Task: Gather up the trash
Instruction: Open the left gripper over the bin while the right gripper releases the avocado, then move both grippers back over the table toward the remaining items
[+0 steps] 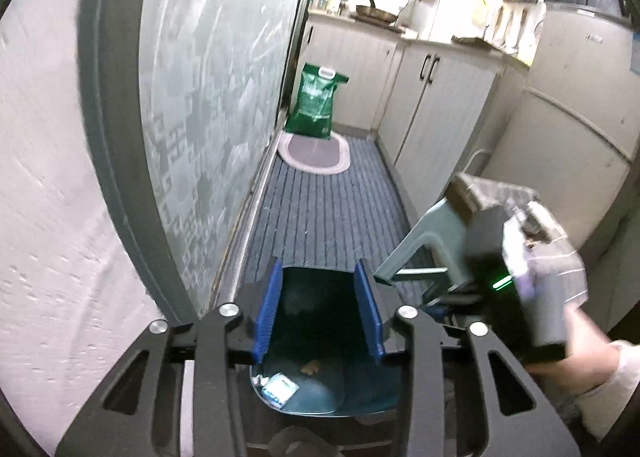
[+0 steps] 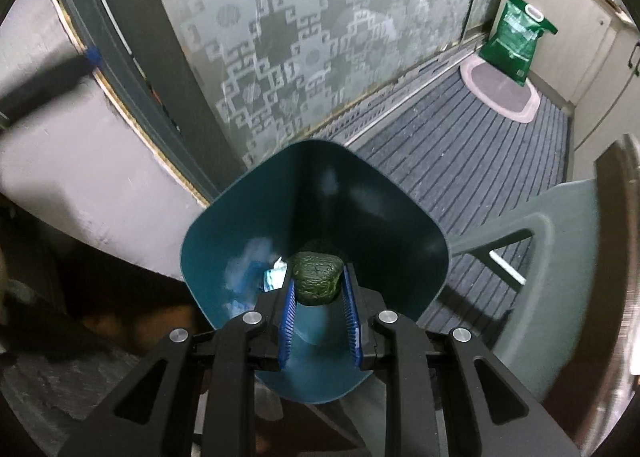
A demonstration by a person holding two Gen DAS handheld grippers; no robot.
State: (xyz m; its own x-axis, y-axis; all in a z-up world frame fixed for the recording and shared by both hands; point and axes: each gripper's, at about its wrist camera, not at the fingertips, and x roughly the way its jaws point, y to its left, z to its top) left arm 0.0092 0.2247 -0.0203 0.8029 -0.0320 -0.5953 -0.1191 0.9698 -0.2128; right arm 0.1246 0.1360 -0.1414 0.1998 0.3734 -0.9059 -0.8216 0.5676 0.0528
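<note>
A teal bin [image 2: 320,185] stands open on the floor below both grippers. In the right wrist view my right gripper [image 2: 318,279] is shut on a dark green crumpled lump [image 2: 318,271], held over the bin's mouth. A blue-and-white wrapper [image 2: 276,277] lies inside the bin. In the left wrist view my left gripper [image 1: 318,269] hangs over the bin [image 1: 320,337] with its blue pads apart and nothing between them. The wrapper [image 1: 280,389] and a small brown scrap [image 1: 310,367] lie on the bin's bottom. At the right, a hand holds the right tool's housing [image 1: 520,277].
A grey plastic stool [image 2: 560,257] stands just right of the bin. A frosted glass sliding door [image 1: 208,97] runs along the left. A striped floor mat [image 1: 320,209] leads to an oval rug [image 1: 314,155] and a green bag [image 1: 316,101]. Cabinets [image 1: 440,105] and a fridge [image 1: 580,97] line the right.
</note>
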